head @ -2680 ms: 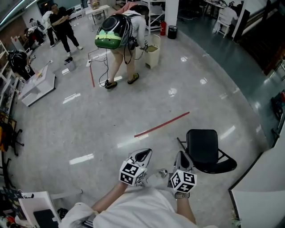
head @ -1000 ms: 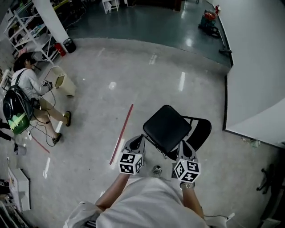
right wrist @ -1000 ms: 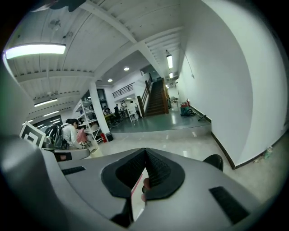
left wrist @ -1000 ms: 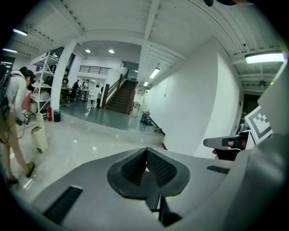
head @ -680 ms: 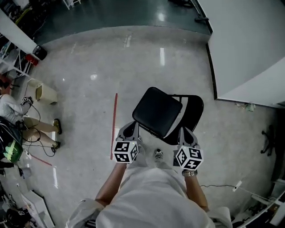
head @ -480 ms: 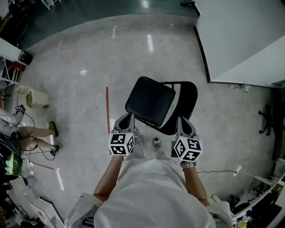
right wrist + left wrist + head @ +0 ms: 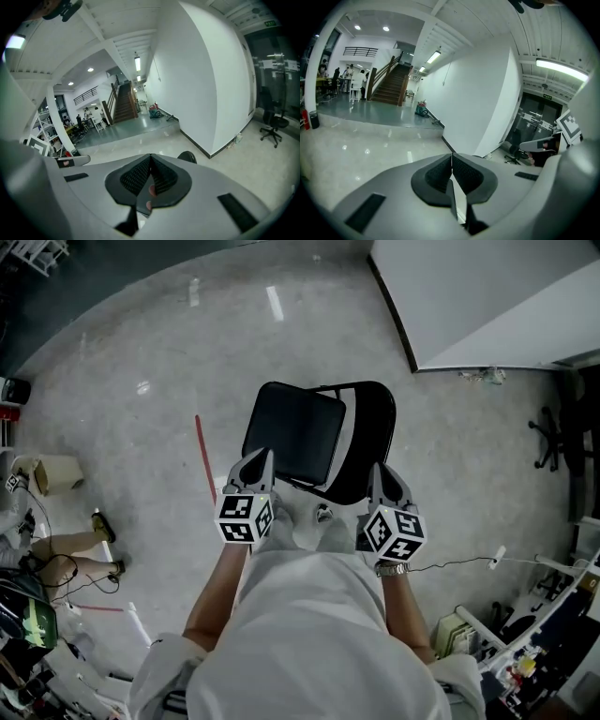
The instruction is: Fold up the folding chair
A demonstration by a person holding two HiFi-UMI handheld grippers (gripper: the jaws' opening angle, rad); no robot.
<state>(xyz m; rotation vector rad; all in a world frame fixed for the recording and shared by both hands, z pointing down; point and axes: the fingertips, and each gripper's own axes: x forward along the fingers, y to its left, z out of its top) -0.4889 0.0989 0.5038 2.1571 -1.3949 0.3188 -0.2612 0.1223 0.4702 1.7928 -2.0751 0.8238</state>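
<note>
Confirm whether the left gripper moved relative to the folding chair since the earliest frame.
Yes: the left gripper has closed in on the folding chair, from well off to its side to by the seat's near left corner.

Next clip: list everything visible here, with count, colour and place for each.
folding chair: one, black, unfolded on the floor just ahead of the person
tape strip: one, red, on the floor left of the chair
bin: one, beige, far left
office chair: one, black, right edge
partition wall: one, white, upper right
staircase: one, dark, far end of the hall in the left gripper view
bystander: one, dark shoes, left edge, mostly out of frame
left claw: one, grey, shut and empty, by the seat's near left corner
right claw: one, grey, shut and empty, by the chair's near right side
</note>
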